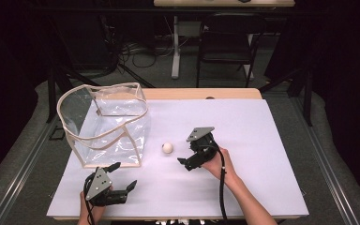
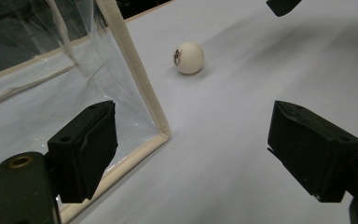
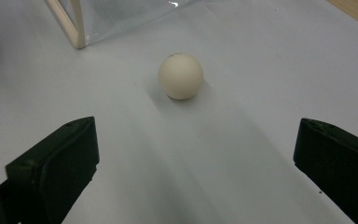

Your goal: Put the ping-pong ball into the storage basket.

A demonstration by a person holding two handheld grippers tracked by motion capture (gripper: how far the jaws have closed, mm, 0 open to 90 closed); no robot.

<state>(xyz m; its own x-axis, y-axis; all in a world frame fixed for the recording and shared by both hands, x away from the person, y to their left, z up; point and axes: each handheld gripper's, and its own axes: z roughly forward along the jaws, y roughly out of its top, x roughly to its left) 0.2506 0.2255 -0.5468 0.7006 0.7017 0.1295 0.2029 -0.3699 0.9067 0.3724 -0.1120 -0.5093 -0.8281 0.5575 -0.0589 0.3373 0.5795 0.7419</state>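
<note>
On the left half of the white table cover [image 1: 262, 140], I am seeing a clear plastic box with cream fabric edging [image 1: 104, 123] standing upright with its mouth open to the top. Just in front of its near edge I am holding my left gripper [image 1: 122, 176] low over the cover, its two black jaws spread wide with nothing between them; in the left gripper view one jaw is sitting just beside the box's near bottom corner [image 2: 161, 135], though I cannot tell whether it is touching. Moving right, a small cream-white ball [image 1: 167, 148] is lying on the cover just beside the box's right wall and apart from it. In the left gripper view the ball [image 2: 189, 57] is showing a small dark mark on its side. Further right, I am pointing my right gripper [image 1: 183, 158] at that ball, and its jaws are likewise standing wide open and holding nothing. In the right gripper view the ball [image 3: 180, 75] is sitting ahead of the two jaws, roughly centred between them and clear of both.
</note>
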